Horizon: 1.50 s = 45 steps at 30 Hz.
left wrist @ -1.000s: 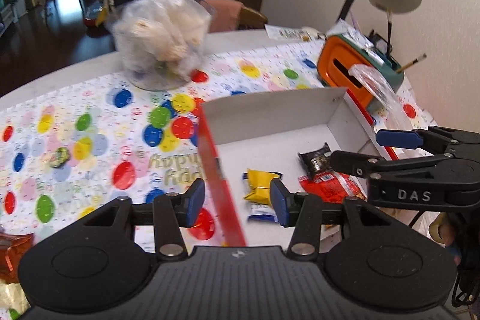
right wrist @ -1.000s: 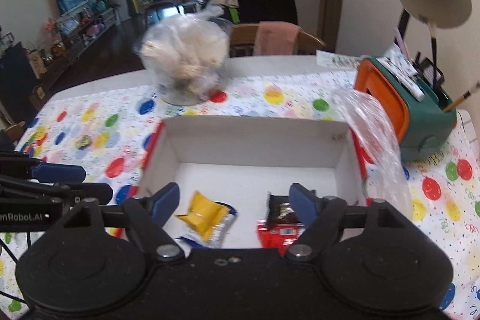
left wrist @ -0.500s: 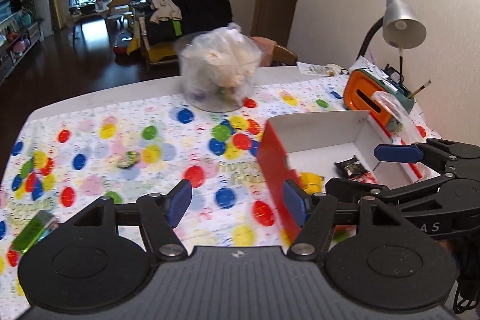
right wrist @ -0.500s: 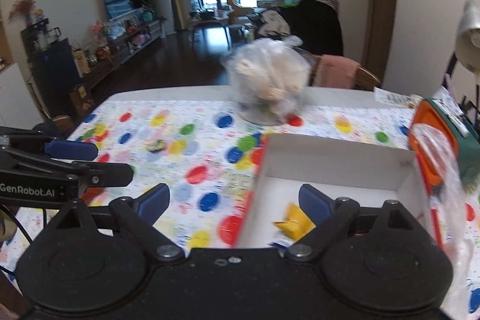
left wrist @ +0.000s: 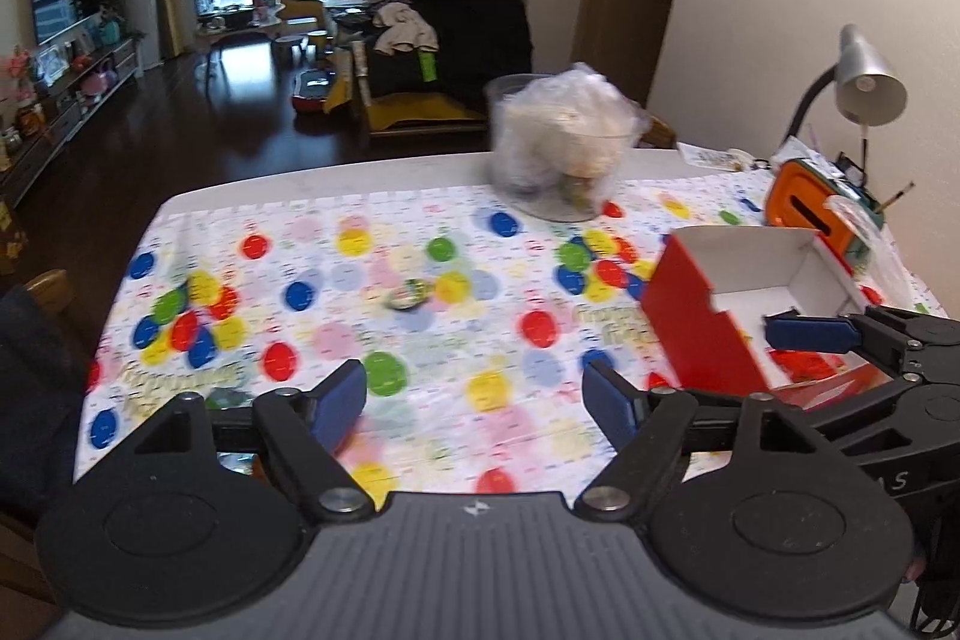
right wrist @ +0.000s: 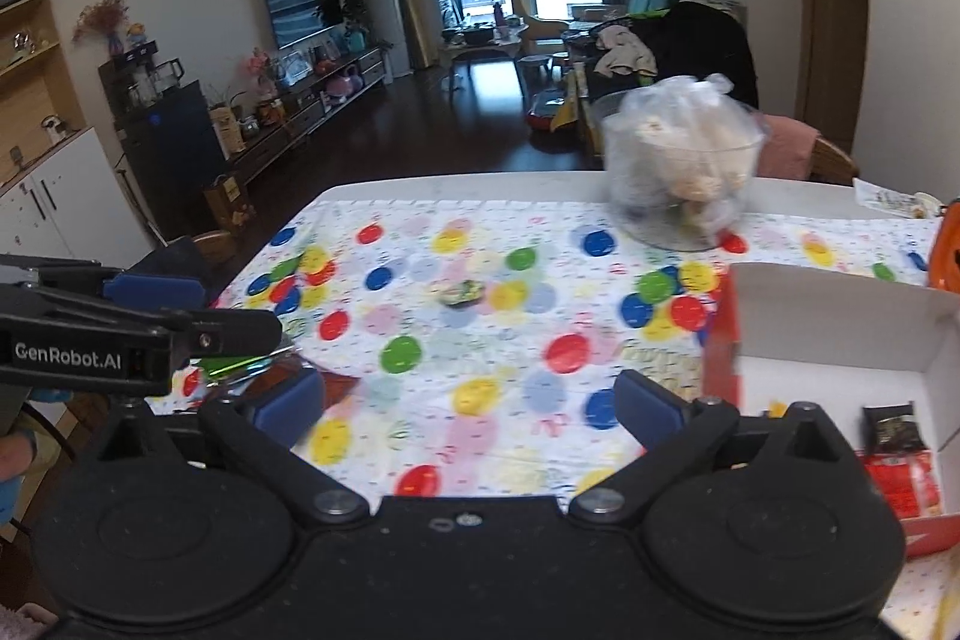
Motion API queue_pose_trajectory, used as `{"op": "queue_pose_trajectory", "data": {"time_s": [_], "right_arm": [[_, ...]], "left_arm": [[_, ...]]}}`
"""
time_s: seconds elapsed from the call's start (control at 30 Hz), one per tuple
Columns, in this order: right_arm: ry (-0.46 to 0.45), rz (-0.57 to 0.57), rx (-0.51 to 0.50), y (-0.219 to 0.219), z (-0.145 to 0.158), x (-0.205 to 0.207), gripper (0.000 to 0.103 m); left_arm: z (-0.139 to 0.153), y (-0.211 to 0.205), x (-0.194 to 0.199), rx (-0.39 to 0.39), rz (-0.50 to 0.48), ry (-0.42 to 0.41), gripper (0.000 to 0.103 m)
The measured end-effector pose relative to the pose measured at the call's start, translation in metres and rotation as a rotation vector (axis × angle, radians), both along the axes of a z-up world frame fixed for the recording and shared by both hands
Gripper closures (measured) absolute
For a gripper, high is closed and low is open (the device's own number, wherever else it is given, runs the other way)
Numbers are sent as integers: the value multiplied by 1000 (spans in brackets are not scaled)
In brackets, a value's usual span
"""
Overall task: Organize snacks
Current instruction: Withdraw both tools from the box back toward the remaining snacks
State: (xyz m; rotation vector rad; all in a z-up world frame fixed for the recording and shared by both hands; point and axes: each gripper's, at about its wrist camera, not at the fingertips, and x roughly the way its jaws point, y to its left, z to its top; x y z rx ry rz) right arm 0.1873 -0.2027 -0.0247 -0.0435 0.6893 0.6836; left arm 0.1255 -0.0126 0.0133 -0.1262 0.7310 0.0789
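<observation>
A red and white cardboard box (left wrist: 696,334) (right wrist: 840,316) stands at the right of the table. Inside it lie a red packet (right wrist: 900,478), a dark packet (right wrist: 894,427) and a yellow one (right wrist: 777,407). A small green-dark wrapped snack (left wrist: 408,295) (right wrist: 462,292) lies on the spotted tablecloth ahead of both grippers. A green packet (right wrist: 234,364) and a red-brown packet (right wrist: 336,385) lie near the table's left edge. My left gripper (left wrist: 474,400) hovers over the cloth, its jaws opening with nothing between them. My right gripper (right wrist: 468,403) is opening wide too, likewise holding nothing.
A clear bowl holding a plastic bag of food (left wrist: 561,154) (right wrist: 684,172) stands at the back. An orange and teal tissue box (left wrist: 810,208) and a desk lamp (left wrist: 864,82) sit by the right wall. A chair (right wrist: 804,154) stands behind the table.
Both grippers have swung left, away from the box and over the tablecloth, and their jaws have spread wider. The box has slid from the centre to the right edge of both views.
</observation>
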Motion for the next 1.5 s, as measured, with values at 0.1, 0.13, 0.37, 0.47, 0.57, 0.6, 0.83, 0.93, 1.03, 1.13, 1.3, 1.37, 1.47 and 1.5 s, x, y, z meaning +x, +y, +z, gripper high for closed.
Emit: {"op": "queue_pose_trajectory", "data": {"time_s": [0.1, 0.13, 0.37, 0.47, 0.57, 0.6, 0.83, 0.93, 1.03, 1.13, 1.3, 1.37, 1.47, 1.5], "right_arm": [[12, 12, -10, 18, -4, -6, 0], [18, 14, -16, 25, -6, -8, 0], [71, 29, -43, 64, -13, -12, 0], [92, 32, -68, 84, -16, -10, 0], [103, 32, -96, 105, -20, -7, 0], [113, 28, -104, 111, -22, -6, 0], [264, -30, -134, 151, -47, 16, 1], [295, -54, -168, 167, -58, 24, 3], [350, -91, -172, 179, -68, 34, 5], [403, -151, -185, 192, -76, 44, 6], [456, -194, -179, 213, -87, 58, 14], [466, -194, -178, 221, -93, 63, 17], [484, -209, -192, 231, -104, 72, 20], [496, -212, -190, 233, -107, 74, 21]], "left_arm": [[-5, 27, -8, -9, 27, 8, 21], [-7, 36, -10, -10, 36, 13, 21], [-21, 94, -19, -6, 63, 54, 21], [-29, 116, -18, -5, 42, 84, 21], [-36, 137, -15, -13, 18, 103, 21], [-39, 143, -13, -15, 8, 110, 21], [-69, 175, 15, -37, -102, 212, 21], [-84, 184, 27, -38, -134, 255, 21], [-100, 197, 40, -63, -128, 297, 21], [-115, 209, 53, -101, -109, 336, 21], [-134, 217, 70, -121, -93, 384, 22], [-139, 219, 73, -127, -91, 396, 23], [-147, 224, 78, -120, -79, 414, 24], [-149, 225, 79, -124, -76, 416, 24]]}}
